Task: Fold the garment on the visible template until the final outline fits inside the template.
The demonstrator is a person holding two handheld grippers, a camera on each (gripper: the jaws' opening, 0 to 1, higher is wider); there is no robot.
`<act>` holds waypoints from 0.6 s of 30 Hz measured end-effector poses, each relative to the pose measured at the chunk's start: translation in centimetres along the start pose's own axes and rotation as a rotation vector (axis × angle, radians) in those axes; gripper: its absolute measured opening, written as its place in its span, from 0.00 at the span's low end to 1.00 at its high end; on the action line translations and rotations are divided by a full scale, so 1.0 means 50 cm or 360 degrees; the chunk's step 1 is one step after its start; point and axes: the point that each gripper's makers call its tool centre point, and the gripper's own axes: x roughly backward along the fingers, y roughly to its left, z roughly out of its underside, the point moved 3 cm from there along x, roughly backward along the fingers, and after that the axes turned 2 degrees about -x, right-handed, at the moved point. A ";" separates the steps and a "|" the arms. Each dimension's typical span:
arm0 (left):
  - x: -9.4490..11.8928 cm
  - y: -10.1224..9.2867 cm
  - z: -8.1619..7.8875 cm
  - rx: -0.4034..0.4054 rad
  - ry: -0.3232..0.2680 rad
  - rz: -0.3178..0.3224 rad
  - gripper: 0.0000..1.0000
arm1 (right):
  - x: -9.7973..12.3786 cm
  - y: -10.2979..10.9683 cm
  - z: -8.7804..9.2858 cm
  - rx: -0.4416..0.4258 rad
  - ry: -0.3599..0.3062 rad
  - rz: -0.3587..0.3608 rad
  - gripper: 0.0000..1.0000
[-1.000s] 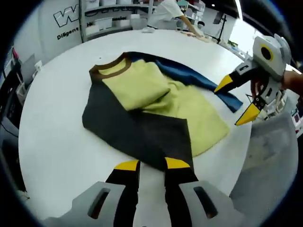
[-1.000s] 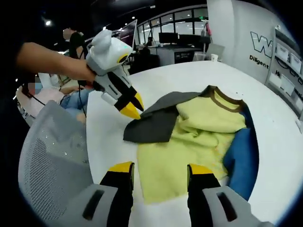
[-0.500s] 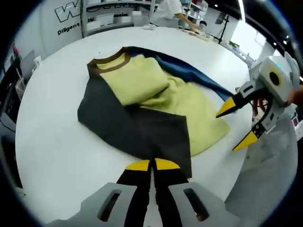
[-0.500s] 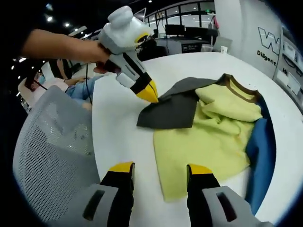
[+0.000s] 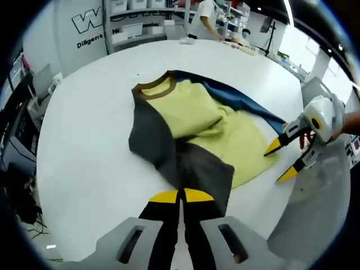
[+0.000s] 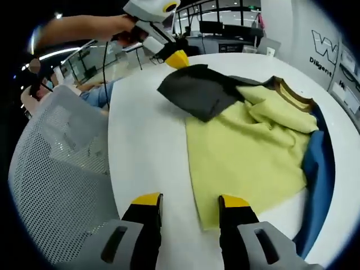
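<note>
A yellow garment (image 5: 225, 121) with a brown collar (image 5: 154, 89), a dark grey side (image 5: 149, 135) and a blue strip (image 5: 247, 101) along its far edge lies on the white round table (image 5: 84, 157). My left gripper (image 5: 181, 196) is shut on the grey flap's corner. In the right gripper view the left gripper (image 6: 179, 59) holds that grey flap (image 6: 197, 90) lifted off the table, over the yellow body (image 6: 253, 140). My right gripper (image 6: 190, 201) is open just before the yellow hem, holding nothing. It also shows open beside the hem in the left gripper view (image 5: 279, 163).
A grey mesh chair (image 6: 56, 169) stands against the table's near edge. Shelves with white bins (image 5: 140, 22) and a person (image 5: 202, 14) at another table are at the back. A hand (image 6: 90, 25) holds the left gripper.
My left gripper has closed on the grey flap's corner and raised it off the table toward the yellow body. The right gripper stays open and has come closer to the hem.
</note>
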 end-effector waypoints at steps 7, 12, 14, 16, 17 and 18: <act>0.037 0.090 0.011 -0.0016 0.0048 -0.0129 0.00 | 0.012 0.006 0.023 0.0141 0.0068 0.0000 0.34; 0.057 0.148 0.028 0.0006 0.0083 -0.0218 0.00 | 0.019 0.012 0.031 0.0136 0.0068 -0.0028 0.38; 0.059 0.164 0.036 0.0009 0.0107 -0.0238 0.00 | 0.023 0.012 0.035 0.0124 0.0082 -0.0038 0.37; 0.062 0.181 0.044 0.0001 0.0142 -0.0269 0.00 | 0.030 0.015 0.042 0.0114 0.0108 -0.0057 0.36; 0.063 0.188 0.048 0.0012 0.0160 -0.0277 0.00 | 0.034 0.017 0.050 0.0125 0.0132 -0.0068 0.36; 0.063 0.201 0.054 0.0032 0.0178 -0.0282 0.00 | 0.037 0.018 0.054 0.0132 0.0142 -0.0075 0.35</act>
